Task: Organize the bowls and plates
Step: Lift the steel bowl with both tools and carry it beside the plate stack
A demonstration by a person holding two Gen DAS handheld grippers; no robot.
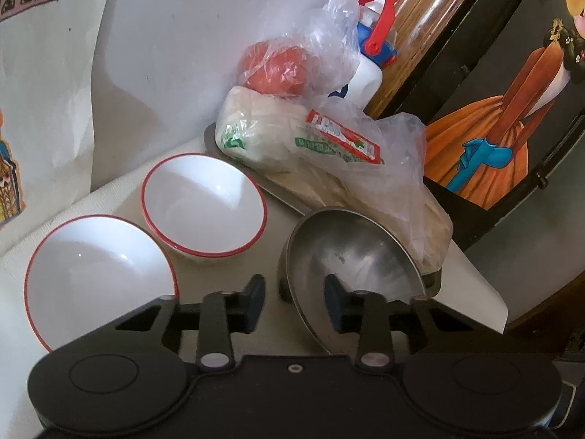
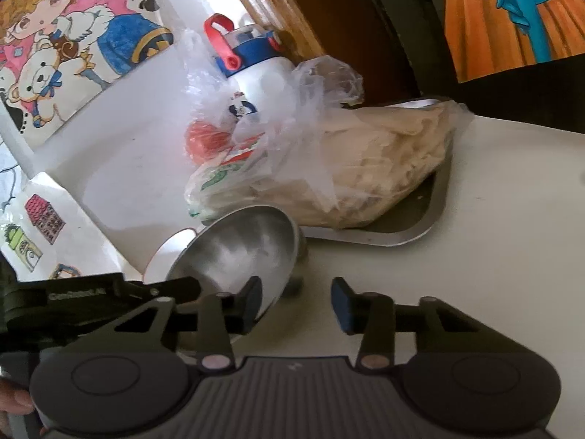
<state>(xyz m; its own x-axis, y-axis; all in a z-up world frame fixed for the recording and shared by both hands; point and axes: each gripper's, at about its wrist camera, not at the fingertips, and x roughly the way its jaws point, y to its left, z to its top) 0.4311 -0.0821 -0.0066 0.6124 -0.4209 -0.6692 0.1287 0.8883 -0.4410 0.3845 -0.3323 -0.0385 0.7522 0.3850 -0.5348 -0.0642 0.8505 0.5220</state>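
A steel bowl (image 1: 351,256) stands tilted on the white table (image 1: 270,216), leaning against the tray. My left gripper (image 1: 295,301) straddles its near rim, with one finger inside the bowl and one outside. The jaws stand apart and neither pad presses the rim. Two white bowls with red rims sit to the left, one further back (image 1: 203,205) and one nearer (image 1: 98,285). In the right wrist view my right gripper (image 2: 297,301) is open. Its left finger lies across the edge of the steel bowl (image 2: 237,252), and its right finger is over bare table. A white bowl (image 2: 168,252) peeks out behind.
A steel tray (image 2: 413,230) holds plastic bags of flatbread (image 1: 292,146) and tomatoes (image 1: 278,69). A white bottle with a blue and red lid (image 2: 256,73) stands behind them. Drawings hang on the wall to the left. A dark painted panel (image 1: 493,128) stands to the right. The table's edge (image 1: 486,292) runs close on the right.
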